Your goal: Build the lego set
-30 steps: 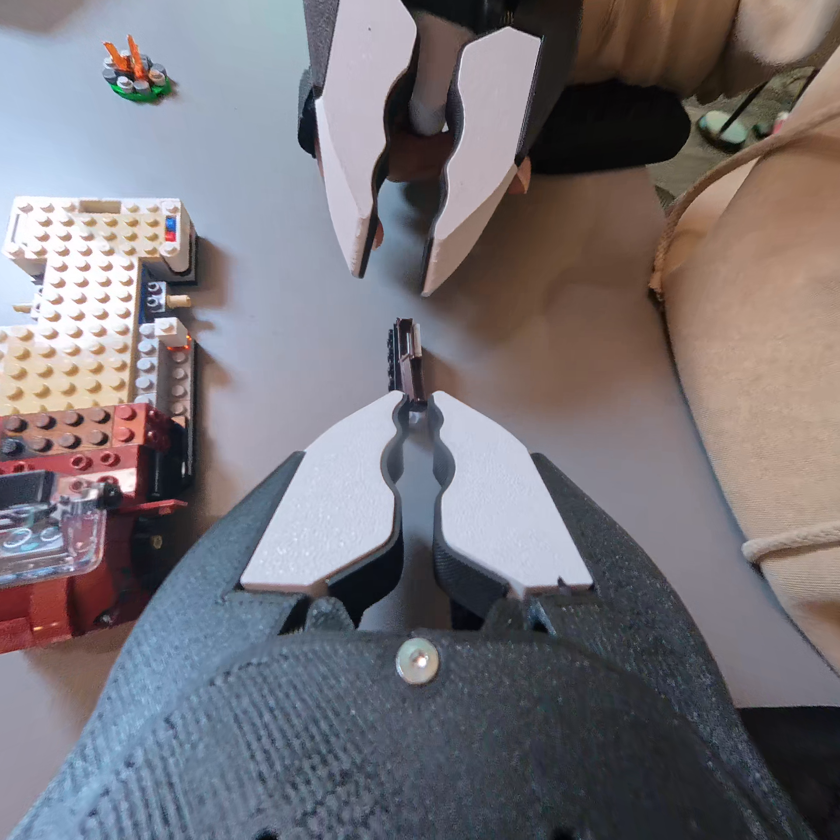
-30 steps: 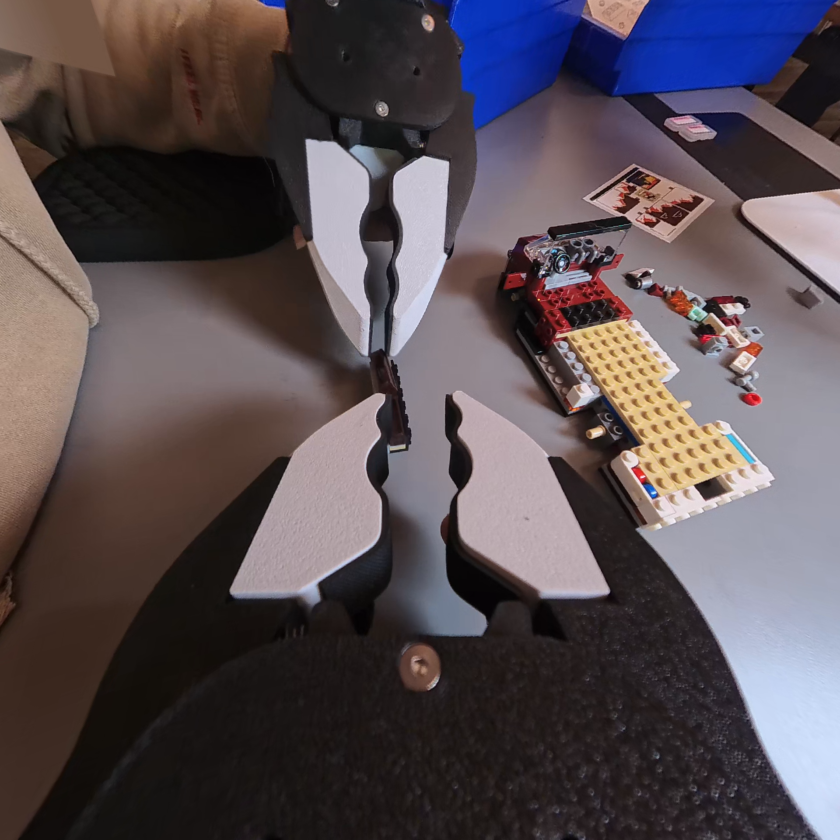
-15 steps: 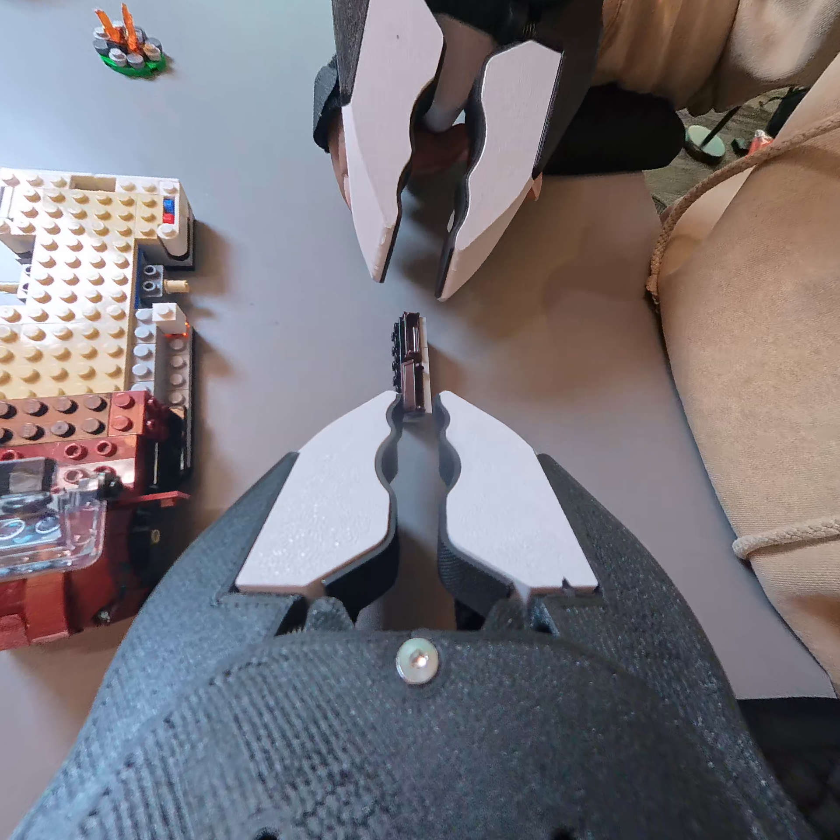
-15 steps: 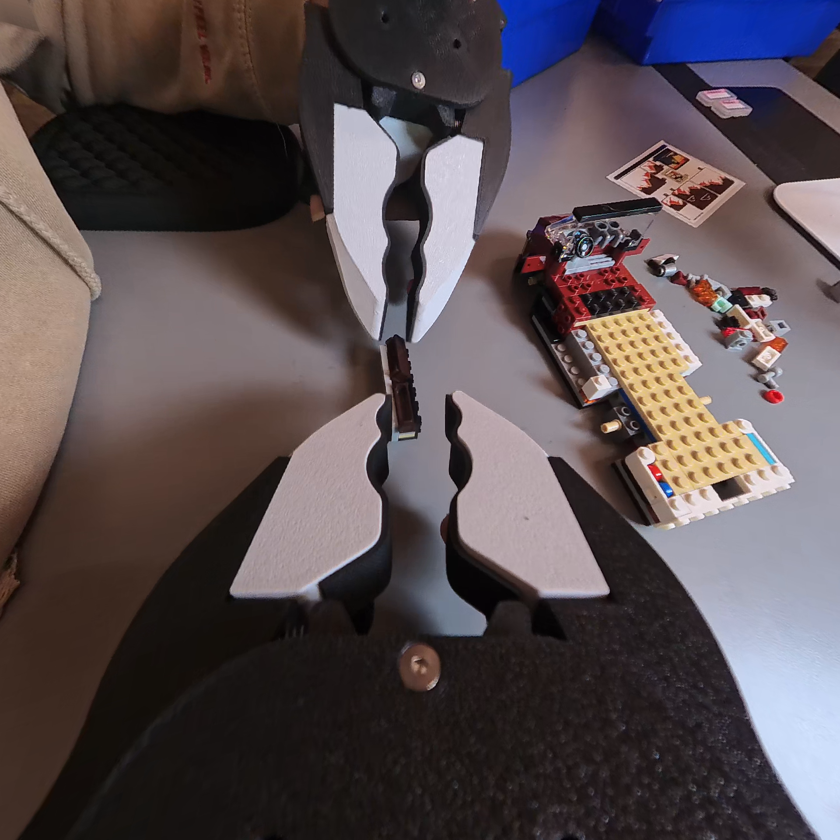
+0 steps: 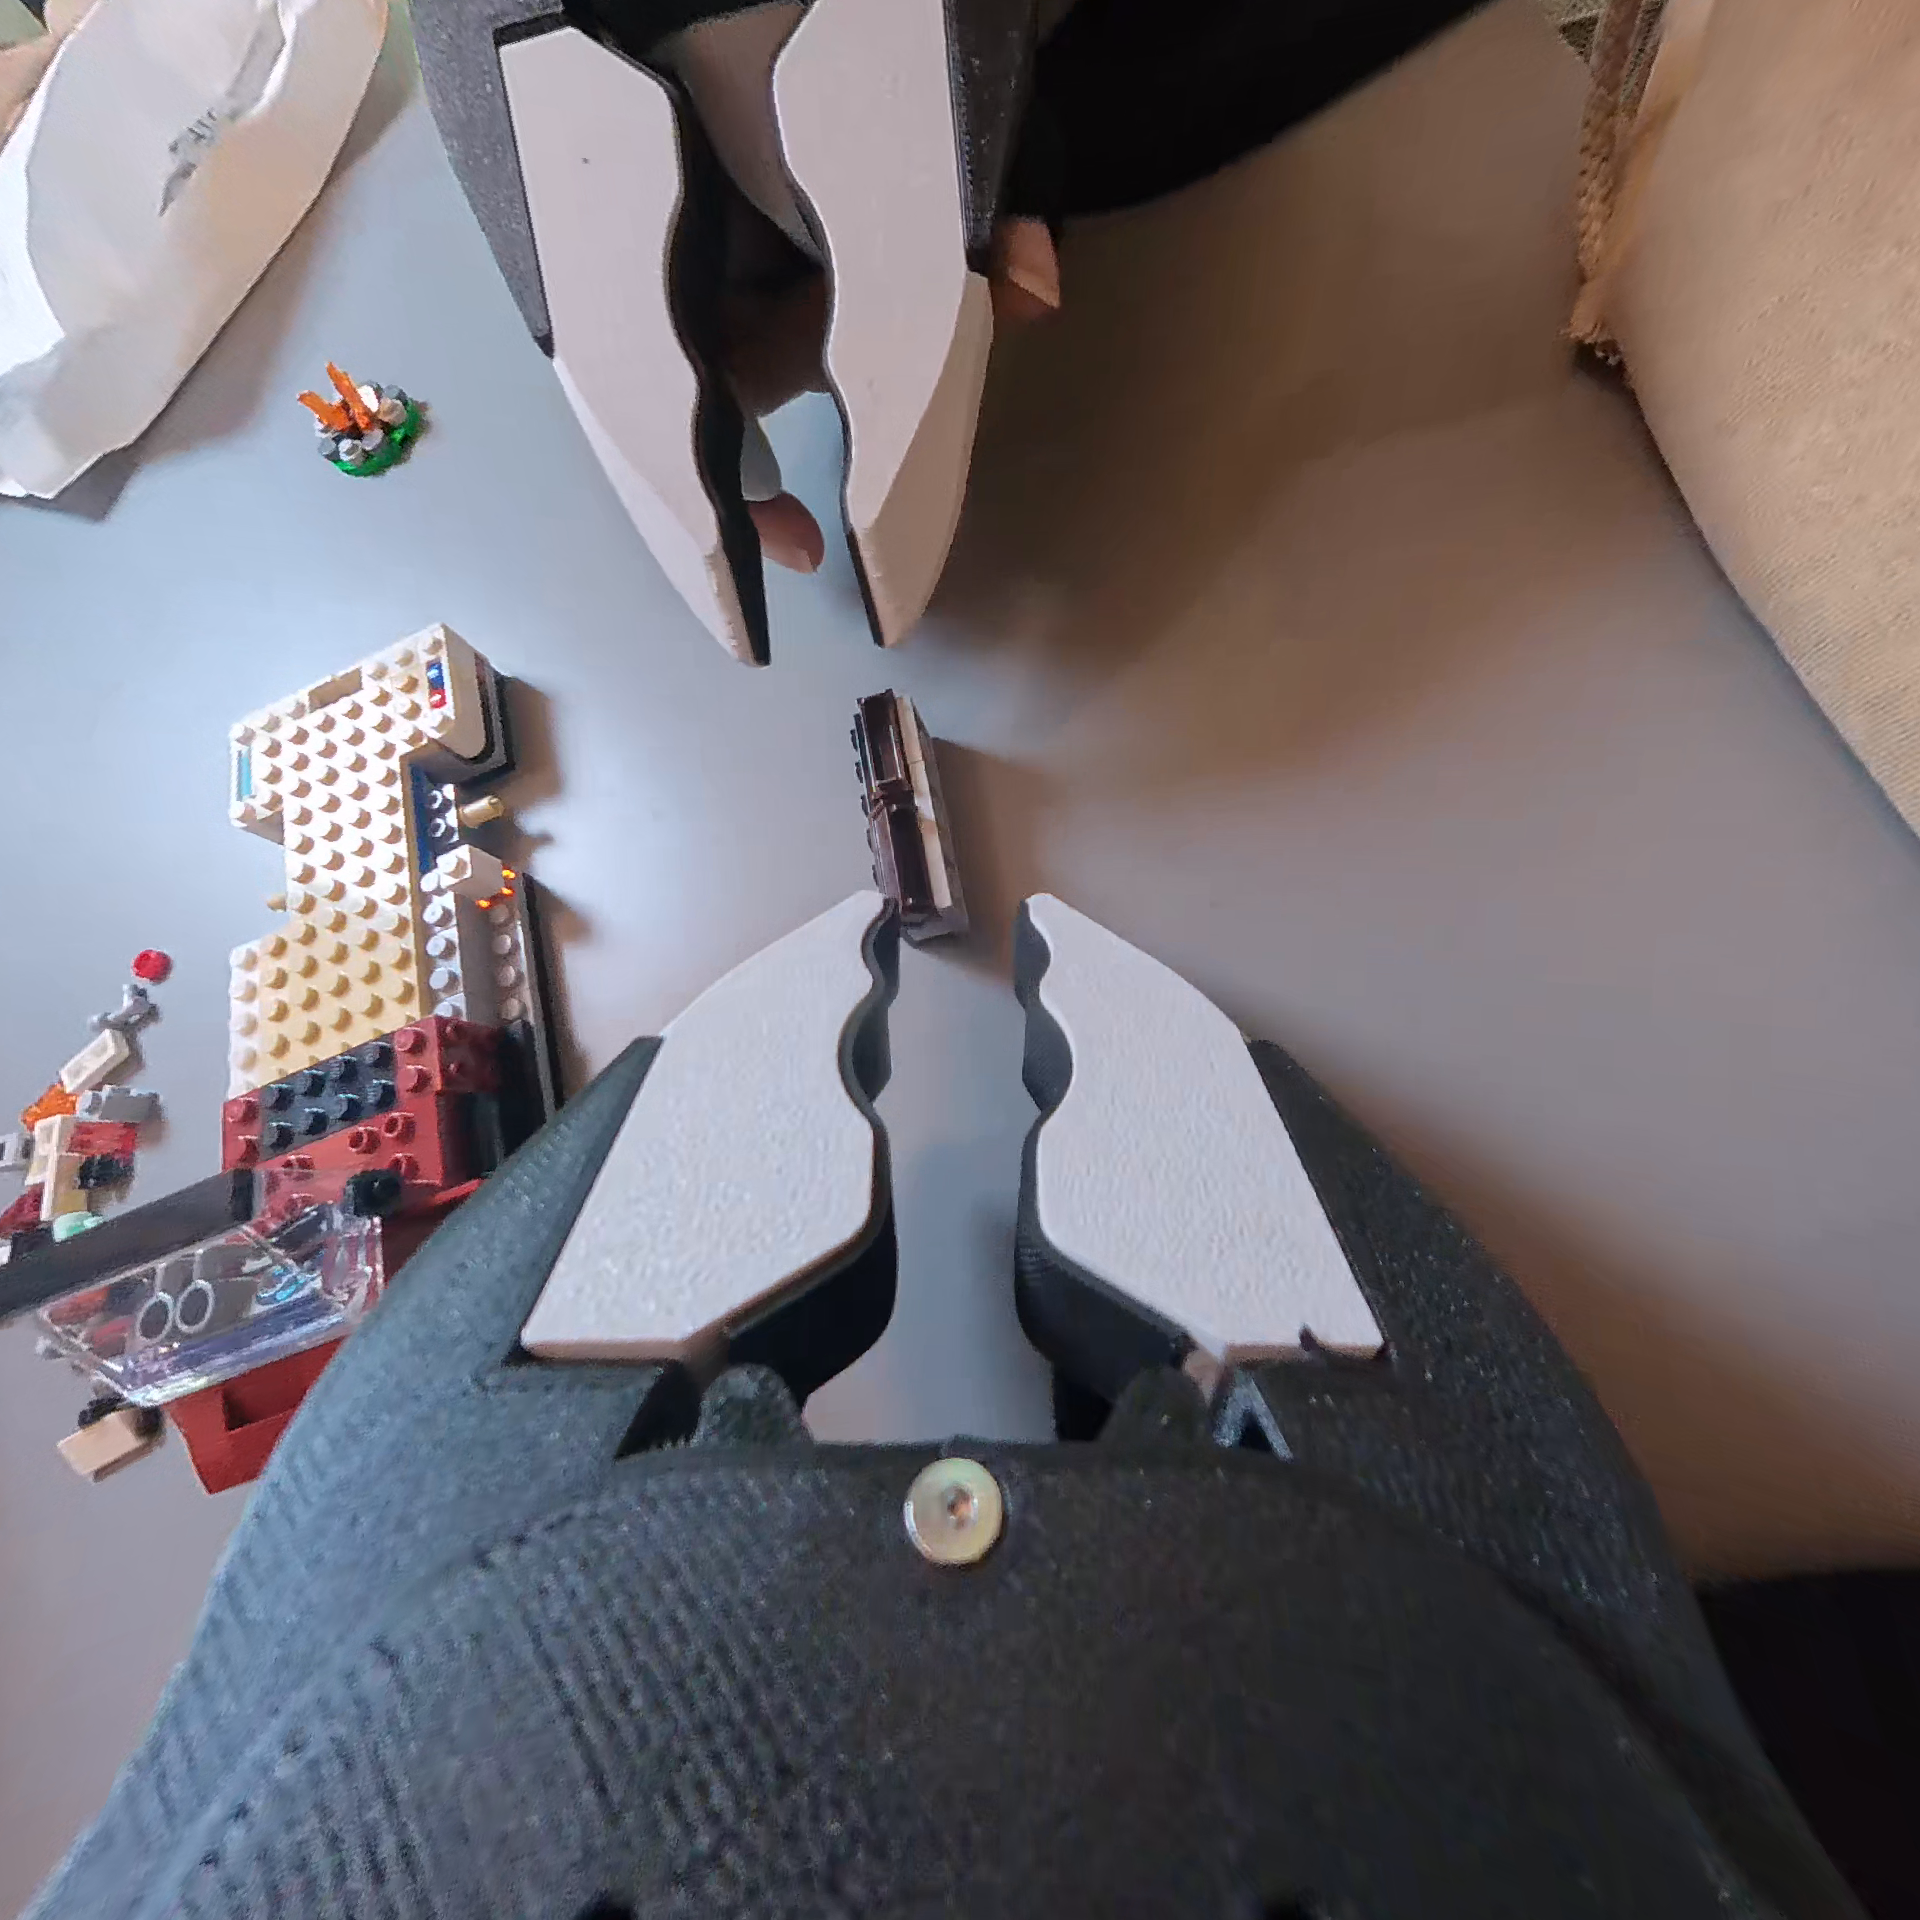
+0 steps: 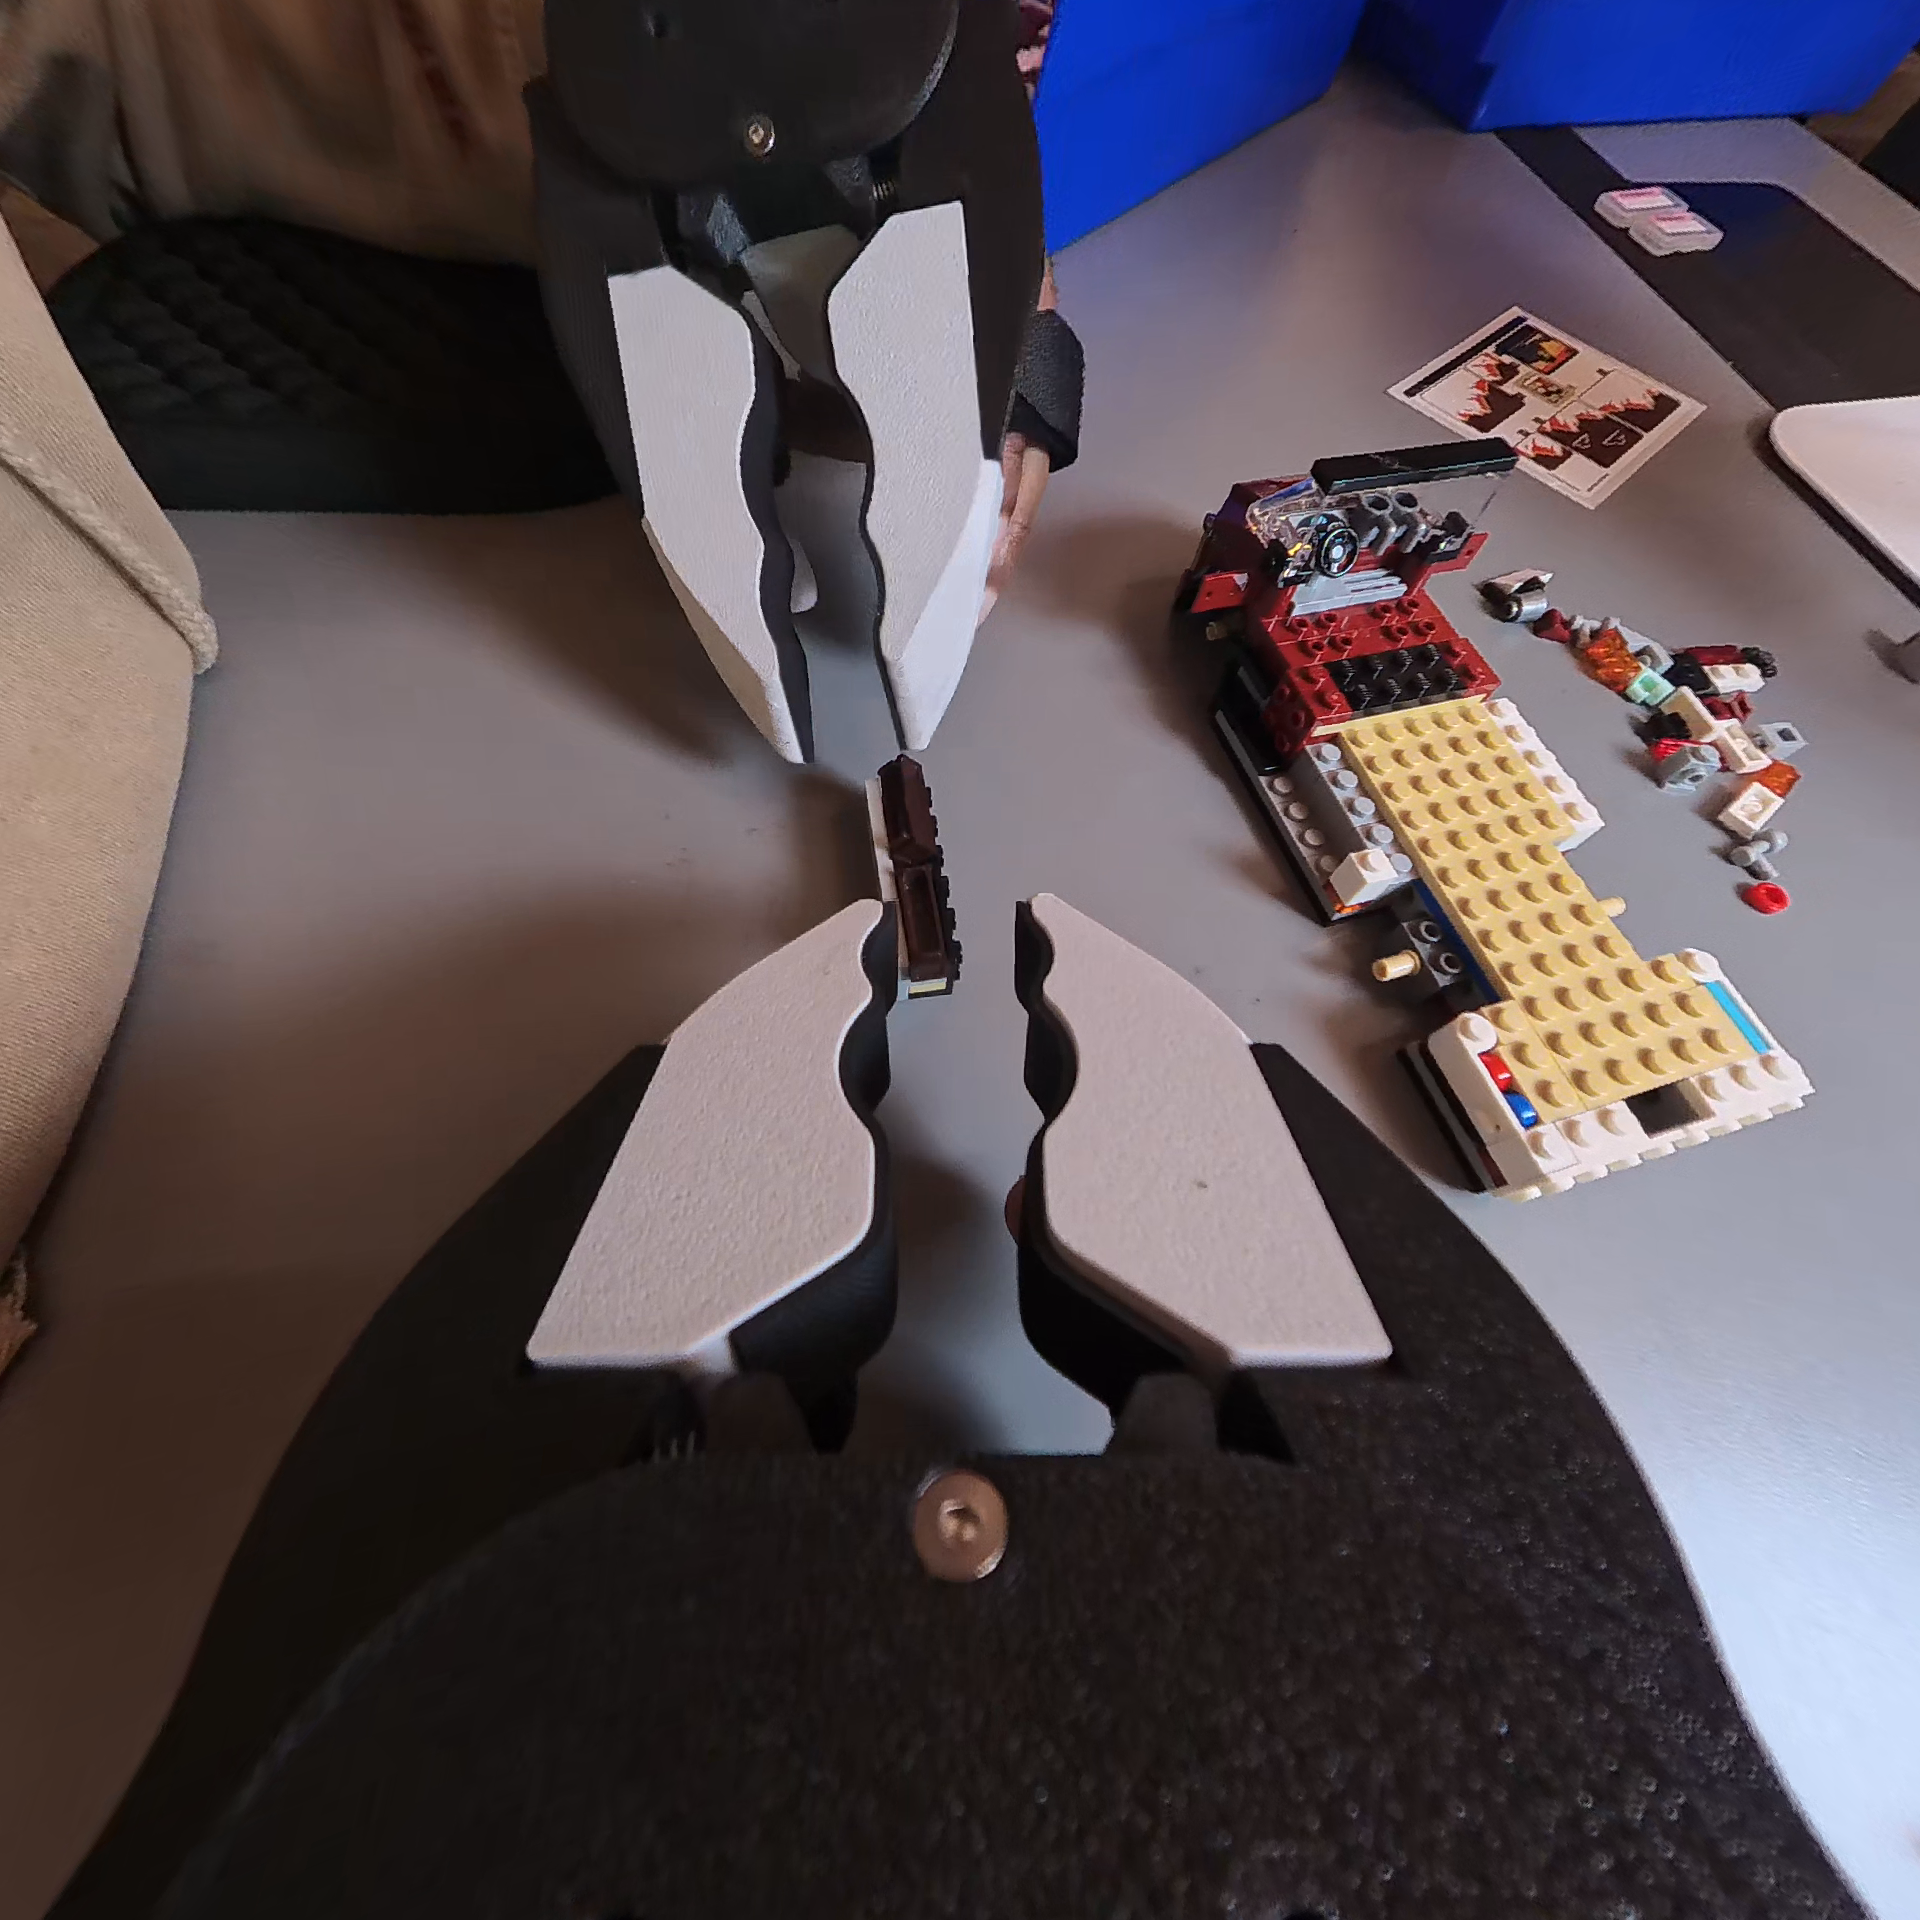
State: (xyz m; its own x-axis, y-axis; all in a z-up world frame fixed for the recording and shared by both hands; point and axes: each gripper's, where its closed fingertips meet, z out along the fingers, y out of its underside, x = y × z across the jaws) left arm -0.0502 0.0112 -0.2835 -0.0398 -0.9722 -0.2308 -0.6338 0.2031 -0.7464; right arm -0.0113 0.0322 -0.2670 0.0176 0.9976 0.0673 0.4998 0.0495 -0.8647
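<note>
Two hand-held grippers face each other over a grey table (image 6: 416, 831). Between them a small dark brown brick piece (image 5: 906, 821) with a white strip along one side stands on its edge on the table. The left gripper (image 5: 954, 914) has its jaws spread; its left fingertip lies just beside the near end of the piece and the right one stands clear. The right gripper (image 6: 951, 920) is likewise spread, with the piece beside its left fingertip. A partly built brick model (image 6: 1496, 831) and loose bricks (image 6: 1683, 727) lie to the side, near a paper sheet (image 6: 1548, 400).
</note>
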